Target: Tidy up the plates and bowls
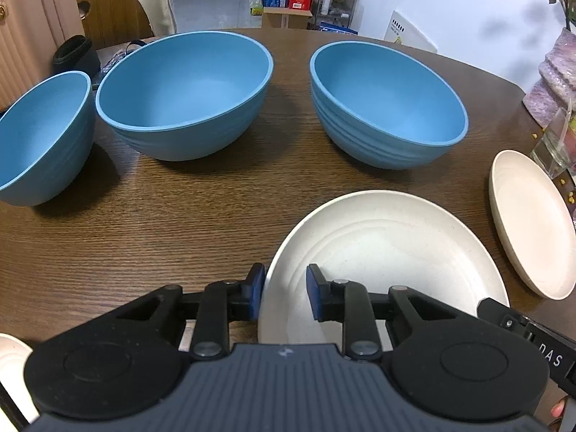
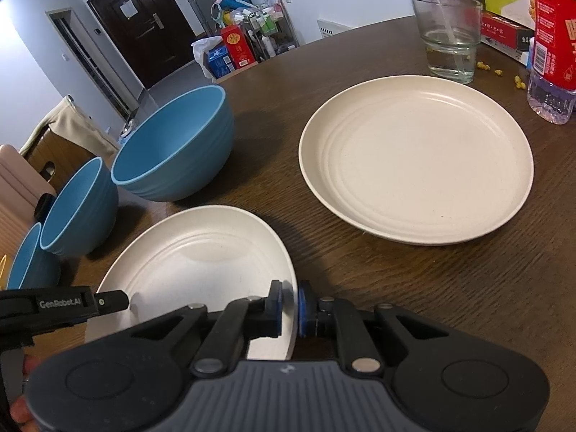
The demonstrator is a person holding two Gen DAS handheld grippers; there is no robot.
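A cream plate [image 1: 388, 252] [image 2: 201, 262] lies nearest me on the brown table [image 1: 180, 223]. My left gripper [image 1: 284, 293] straddles its left rim: one pad is outside against the edge, the other stands inside with a gap, so it is open. My right gripper [image 2: 291, 304] is shut on the plate's right rim. A second cream plate [image 2: 417, 158] [image 1: 532, 223] lies flat farther right. Three blue bowls stand upright in a row: a small one [image 1: 39, 136], a large one [image 1: 183, 86] and another [image 1: 388, 104] behind the near plate.
A glass with a straw [image 2: 448, 36], a red-labelled bottle [image 2: 550, 64], boxes and yellow crumbs crowd the table's right side. A purple vase [image 1: 558, 79] stands at the far right. A sliver of another cream plate [image 1: 10, 360] shows at the lower left.
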